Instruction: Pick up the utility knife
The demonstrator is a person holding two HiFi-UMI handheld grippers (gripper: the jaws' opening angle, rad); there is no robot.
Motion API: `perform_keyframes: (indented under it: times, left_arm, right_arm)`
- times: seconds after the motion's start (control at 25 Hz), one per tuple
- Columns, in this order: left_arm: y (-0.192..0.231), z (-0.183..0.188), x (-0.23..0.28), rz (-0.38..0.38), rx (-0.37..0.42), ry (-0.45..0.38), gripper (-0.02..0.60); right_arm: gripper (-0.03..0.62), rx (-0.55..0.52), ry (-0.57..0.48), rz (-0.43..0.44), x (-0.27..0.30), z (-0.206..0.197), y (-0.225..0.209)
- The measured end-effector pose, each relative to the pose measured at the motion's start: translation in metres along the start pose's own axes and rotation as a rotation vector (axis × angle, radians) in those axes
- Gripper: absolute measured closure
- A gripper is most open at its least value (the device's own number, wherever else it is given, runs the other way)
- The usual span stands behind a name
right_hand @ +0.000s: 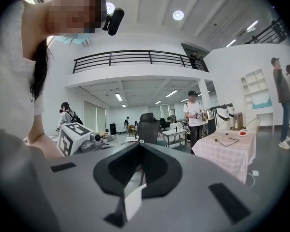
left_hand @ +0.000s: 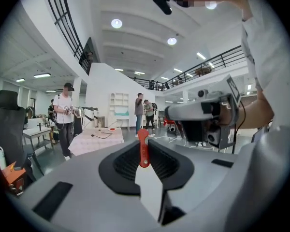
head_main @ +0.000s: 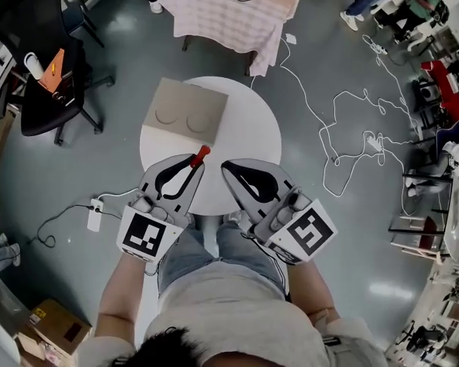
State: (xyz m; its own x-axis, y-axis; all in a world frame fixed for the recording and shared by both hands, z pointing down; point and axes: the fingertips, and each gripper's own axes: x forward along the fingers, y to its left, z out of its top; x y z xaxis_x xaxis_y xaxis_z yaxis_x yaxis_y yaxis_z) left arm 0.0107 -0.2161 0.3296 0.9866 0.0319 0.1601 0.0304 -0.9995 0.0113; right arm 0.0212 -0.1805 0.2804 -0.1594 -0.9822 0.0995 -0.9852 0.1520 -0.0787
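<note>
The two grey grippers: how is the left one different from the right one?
The left grey gripper is shut on a red utility knife; the right grey gripper is shut on nothing. The left one tilts rightward, the right one leftward. Both are grey and black and hover above the round white table.

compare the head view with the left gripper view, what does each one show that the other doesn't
Only the head view shows the round white table and the cardboard sheet lying on it. Only the left gripper view shows the ceiling lights and the railed balcony. Both show the red utility knife clamped in the left gripper, the right gripper, and the checked-cloth table.
</note>
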Motion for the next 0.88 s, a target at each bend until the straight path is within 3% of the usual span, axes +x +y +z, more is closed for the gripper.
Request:
perform_keyframes:
  times: [0.4, 0.88]
  left_arm:
    - [-0.016, 0.048, -0.023, 0.130, -0.058, -0.147, 0.525]
    - [-0.026, 0.063, -0.047, 0.215, -0.052, -0.209, 0.525]
  right_arm:
    - [0.586, -0.030, -0.008, 0.114, -0.007, 0.007, 0.006]
    - [0.586, -0.053, -0.037, 0.202, -0.003, 0.015, 0.025]
